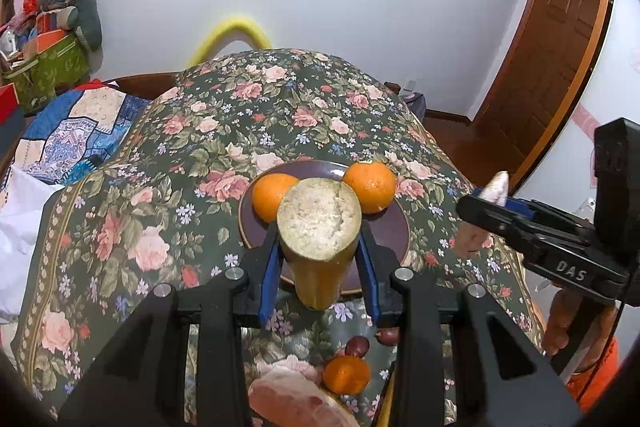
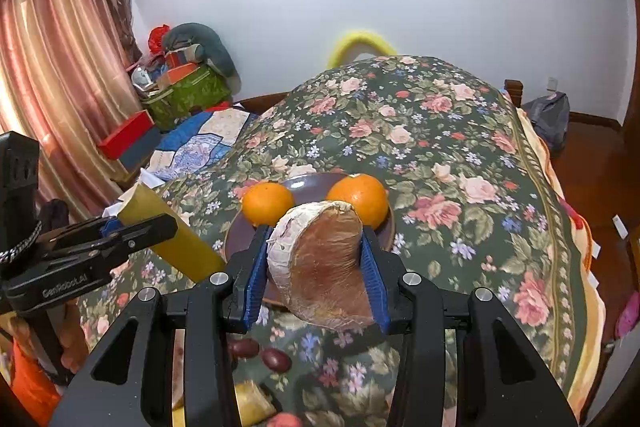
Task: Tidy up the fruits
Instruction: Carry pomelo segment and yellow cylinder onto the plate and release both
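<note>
My left gripper (image 1: 320, 259) is shut on a yellow-green cut stalk piece (image 1: 318, 227), its pale cut end facing the camera; it hovers over the near edge of a dark purple plate (image 1: 390, 227). Two oranges (image 1: 272, 195) (image 1: 370, 187) sit on the plate. My right gripper (image 2: 316, 275) is shut on a peeled pomelo wedge (image 2: 320, 263) above the plate's (image 2: 308, 183) near edge, behind it the two oranges (image 2: 267, 203) (image 2: 358, 199). The left gripper with the stalk (image 2: 176, 227) shows at left in the right wrist view.
The plate rests on a floral cloth (image 1: 224, 131). Near me lie a small orange (image 1: 346, 373), dark red fruits (image 1: 356, 346) (image 2: 276, 359), a pink pomelo piece (image 1: 292, 403) and a yellow piece (image 2: 252, 401). Boxes and bags (image 2: 180, 83) stand at far left.
</note>
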